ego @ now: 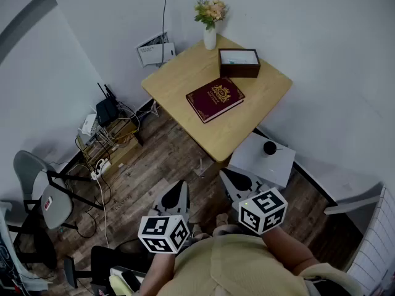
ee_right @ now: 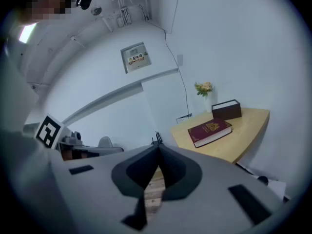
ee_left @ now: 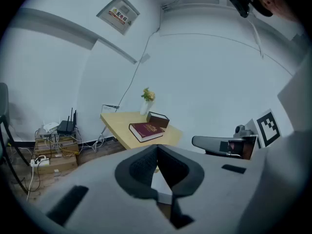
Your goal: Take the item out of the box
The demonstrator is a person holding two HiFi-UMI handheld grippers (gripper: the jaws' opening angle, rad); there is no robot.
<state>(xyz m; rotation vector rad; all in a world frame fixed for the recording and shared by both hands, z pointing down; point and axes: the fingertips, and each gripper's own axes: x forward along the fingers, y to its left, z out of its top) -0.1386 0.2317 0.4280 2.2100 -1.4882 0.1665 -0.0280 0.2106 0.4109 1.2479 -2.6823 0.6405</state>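
A dark brown box [ego: 239,62] stands open at the far side of the wooden table [ego: 179,73], pale inside; its contents cannot be made out. A maroon book-shaped case with a gold crest [ego: 215,98] lies shut in front of it. Both also appear in the left gripper view, box [ee_left: 158,119] and case [ee_left: 147,129], and in the right gripper view, box [ee_right: 226,109] and case [ee_right: 210,129]. My left gripper [ego: 181,187] and right gripper [ego: 229,177] hang low over the floor, well short of the table. Each is shut with nothing in it.
A white vase of flowers [ego: 210,18] stands at the table's back corner. A low white cabinet [ego: 259,162] carrying a small black object [ego: 270,147] sits right of the table. Routers and tangled cables [ego: 106,134] and a grey chair [ego: 36,187] fill the left floor.
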